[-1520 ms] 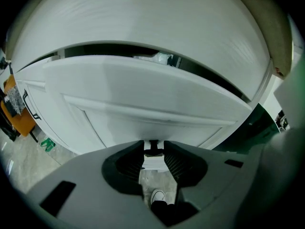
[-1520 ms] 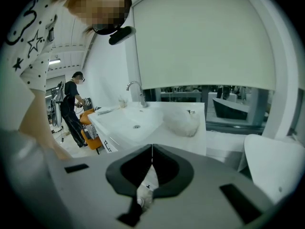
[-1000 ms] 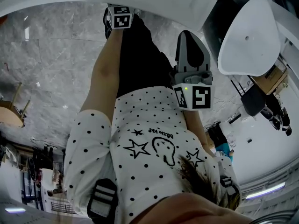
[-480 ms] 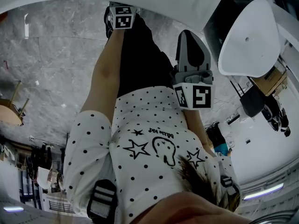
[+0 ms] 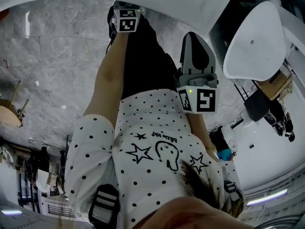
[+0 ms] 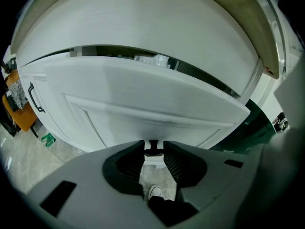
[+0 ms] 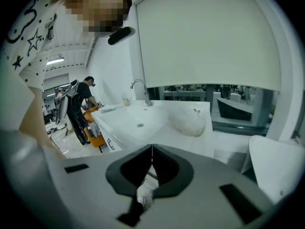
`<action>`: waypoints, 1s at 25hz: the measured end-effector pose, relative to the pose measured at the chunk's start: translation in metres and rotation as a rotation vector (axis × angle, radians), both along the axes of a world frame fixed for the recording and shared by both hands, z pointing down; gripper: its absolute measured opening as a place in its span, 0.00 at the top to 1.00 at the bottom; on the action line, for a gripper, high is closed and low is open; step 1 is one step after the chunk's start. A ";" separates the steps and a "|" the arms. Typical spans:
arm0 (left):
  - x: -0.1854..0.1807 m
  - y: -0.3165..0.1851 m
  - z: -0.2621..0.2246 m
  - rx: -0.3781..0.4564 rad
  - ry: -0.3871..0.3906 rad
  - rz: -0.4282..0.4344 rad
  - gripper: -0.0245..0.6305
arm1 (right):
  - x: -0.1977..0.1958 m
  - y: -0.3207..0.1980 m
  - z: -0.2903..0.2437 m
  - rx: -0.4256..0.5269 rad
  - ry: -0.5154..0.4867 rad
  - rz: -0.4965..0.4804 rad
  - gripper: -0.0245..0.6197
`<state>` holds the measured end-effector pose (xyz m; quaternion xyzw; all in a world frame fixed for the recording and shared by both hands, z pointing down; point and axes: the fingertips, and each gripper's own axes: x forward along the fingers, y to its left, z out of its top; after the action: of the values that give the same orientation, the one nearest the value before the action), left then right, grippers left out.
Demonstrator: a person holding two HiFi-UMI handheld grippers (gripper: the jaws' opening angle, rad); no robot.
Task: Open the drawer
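In the left gripper view a white drawer front (image 6: 143, 99) stands pulled a little way out of the white vanity, and a dark gap above it shows some contents. Its small dark handle (image 6: 153, 147) sits between the jaws of my left gripper (image 6: 153, 150), which are shut on it. In the head view only that gripper's marker cube (image 5: 126, 20) shows, at the end of the person's left arm. My right gripper (image 5: 193, 38) hangs apart at the person's right side, its jaws (image 7: 152, 149) shut on nothing.
A white countertop (image 6: 143, 23) overhangs the drawer. A cabinet door with a black handle (image 6: 35, 97) is to the left, with an orange stool (image 6: 19, 116) beside it. The right gripper view shows a basin (image 7: 138, 120), a faucet (image 7: 138, 87) and a person in dark clothes (image 7: 78, 106).
The left gripper's marker cube has drifted very slightly up and right in the head view. The right gripper has kept still.
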<state>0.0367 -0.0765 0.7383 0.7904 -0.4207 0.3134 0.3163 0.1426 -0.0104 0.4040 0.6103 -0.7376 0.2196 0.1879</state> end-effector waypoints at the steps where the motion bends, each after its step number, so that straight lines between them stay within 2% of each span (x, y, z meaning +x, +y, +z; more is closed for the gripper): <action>1: 0.000 0.001 0.000 -0.002 0.001 -0.001 0.77 | 0.000 0.000 0.000 0.000 0.000 -0.001 0.94; 25: -0.012 0.021 -0.005 -0.013 -0.002 0.011 0.77 | -0.016 0.005 0.005 -0.023 -0.023 -0.029 0.94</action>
<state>0.0250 -0.0558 0.7335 0.7905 -0.4145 0.3186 0.3191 0.1267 -0.0050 0.4087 0.5949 -0.7458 0.2323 0.1896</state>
